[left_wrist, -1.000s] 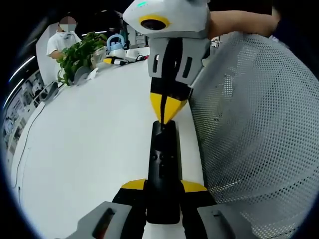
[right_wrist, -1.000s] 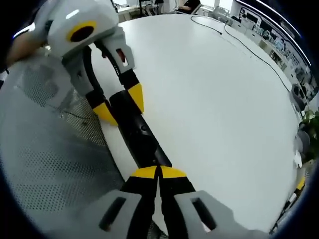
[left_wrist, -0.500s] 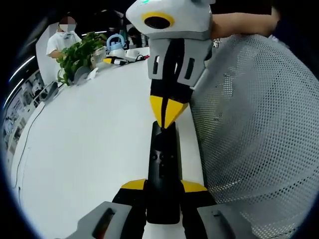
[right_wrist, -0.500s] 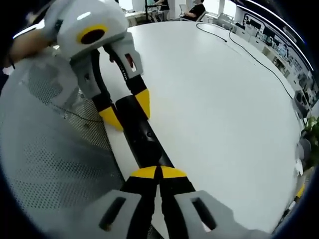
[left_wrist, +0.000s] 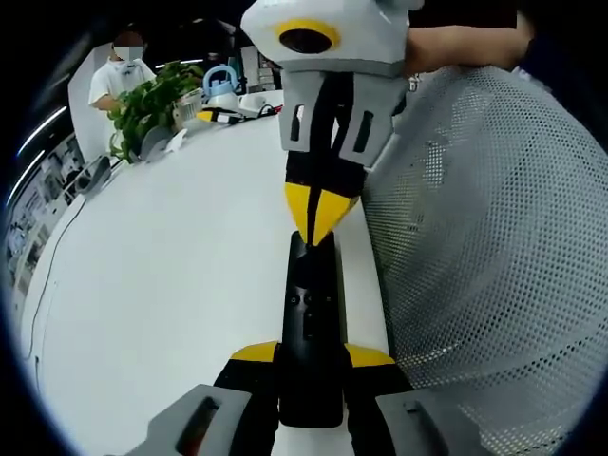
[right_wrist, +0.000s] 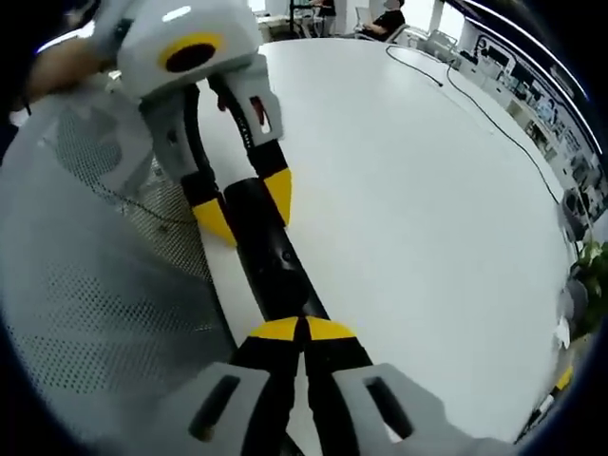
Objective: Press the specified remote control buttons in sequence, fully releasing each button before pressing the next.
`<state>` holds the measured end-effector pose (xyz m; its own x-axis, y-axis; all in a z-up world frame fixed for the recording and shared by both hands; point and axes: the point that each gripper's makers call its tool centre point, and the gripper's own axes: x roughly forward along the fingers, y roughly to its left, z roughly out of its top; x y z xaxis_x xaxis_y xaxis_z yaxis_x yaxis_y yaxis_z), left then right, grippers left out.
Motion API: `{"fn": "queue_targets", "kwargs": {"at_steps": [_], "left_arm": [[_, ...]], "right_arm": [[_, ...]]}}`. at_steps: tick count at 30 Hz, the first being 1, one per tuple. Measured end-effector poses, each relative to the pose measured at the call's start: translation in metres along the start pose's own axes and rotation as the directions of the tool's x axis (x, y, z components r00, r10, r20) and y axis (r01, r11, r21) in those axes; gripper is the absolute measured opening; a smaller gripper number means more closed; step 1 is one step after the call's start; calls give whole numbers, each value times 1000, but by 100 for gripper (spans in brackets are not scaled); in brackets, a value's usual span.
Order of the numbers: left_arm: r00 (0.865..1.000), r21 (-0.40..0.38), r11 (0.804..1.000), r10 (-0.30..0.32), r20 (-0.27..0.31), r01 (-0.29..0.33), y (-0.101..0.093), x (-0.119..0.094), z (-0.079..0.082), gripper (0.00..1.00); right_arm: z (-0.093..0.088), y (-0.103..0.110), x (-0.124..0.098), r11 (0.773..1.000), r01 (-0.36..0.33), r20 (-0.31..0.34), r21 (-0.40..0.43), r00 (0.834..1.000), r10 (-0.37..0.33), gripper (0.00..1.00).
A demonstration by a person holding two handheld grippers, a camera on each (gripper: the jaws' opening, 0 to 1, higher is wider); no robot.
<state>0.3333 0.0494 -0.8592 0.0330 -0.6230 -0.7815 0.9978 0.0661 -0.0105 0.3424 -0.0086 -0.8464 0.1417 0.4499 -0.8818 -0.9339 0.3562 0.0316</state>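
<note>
Here left tool clamps remote; right tool closed, tips on remote.

Slim black remote control lies flat at table edge

Bright, even overhead light washes my white counter almost to glare, with only soft shadows. Fisheye distortion bends its edges, and the far room blurs.

Grey left gripper body, black jaws, yellow tips, matching right gripper (yellow-ringed housing behind the jaws)
</note>
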Motion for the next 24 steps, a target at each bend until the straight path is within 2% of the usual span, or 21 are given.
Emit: {"fn": "queue_targets", "kwargs": {"at_steps": [5,8,9,21,24], "left_arm": [[1000,1,1000,-1,-1,1,0,0,0,25],[1000,1,1000,-1,-2,1,0,0,0,25],[1000,1,1000,-1,-2,1,0,0,0,25],[1000,4,1000,-4,-2,4,0,0,0,25],[1000,3,1000,-3,-2,3,0,0,0,25]], "right_arm": [[10,6,5,1000,-11,19,-28,1000,11,0],[2,9,9,999,-27,-25,-42,999,26,0],[4,8,7,997,-21,-14,-73,1000,20,0],[5,8,9,998,-22,-24,-61,999,21,0],[5,7,8,999,-22,-11,-29,1000,22,0]]}}
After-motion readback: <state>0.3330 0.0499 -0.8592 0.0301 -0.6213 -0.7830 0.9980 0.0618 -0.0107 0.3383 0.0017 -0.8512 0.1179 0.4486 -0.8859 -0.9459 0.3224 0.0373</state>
